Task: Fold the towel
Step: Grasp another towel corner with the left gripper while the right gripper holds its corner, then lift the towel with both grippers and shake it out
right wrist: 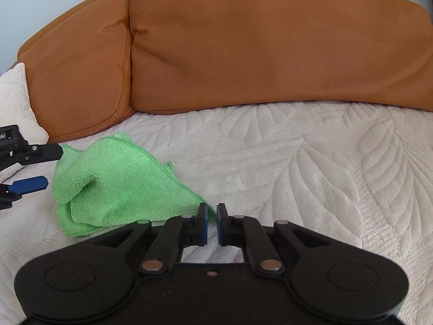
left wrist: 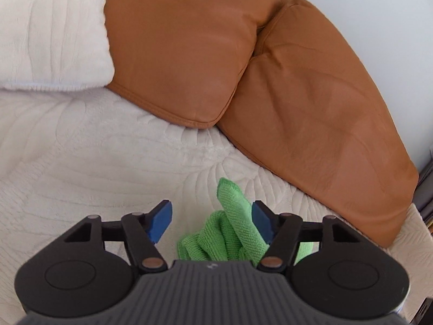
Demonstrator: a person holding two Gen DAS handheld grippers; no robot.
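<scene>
A green microfibre towel (right wrist: 113,181) lies bunched on the white quilted cover (right wrist: 297,162). My right gripper (right wrist: 212,216) is shut on the towel's right corner, which ends between the blue pads. My left gripper (left wrist: 212,218) is open around the towel's other end (left wrist: 232,230); a raised fold leans on its right pad (left wrist: 261,223), and the left pad (left wrist: 161,223) stands apart from the cloth. In the right wrist view the left gripper (right wrist: 47,168) shows at the far left, its two fingers either side of the towel's edge.
Two tan leather cushions (right wrist: 257,48) stand along the back of the cover, also in the left wrist view (left wrist: 189,48). A white quilted pillow (left wrist: 48,32) lies at the left. A pale wall (left wrist: 365,8) is behind.
</scene>
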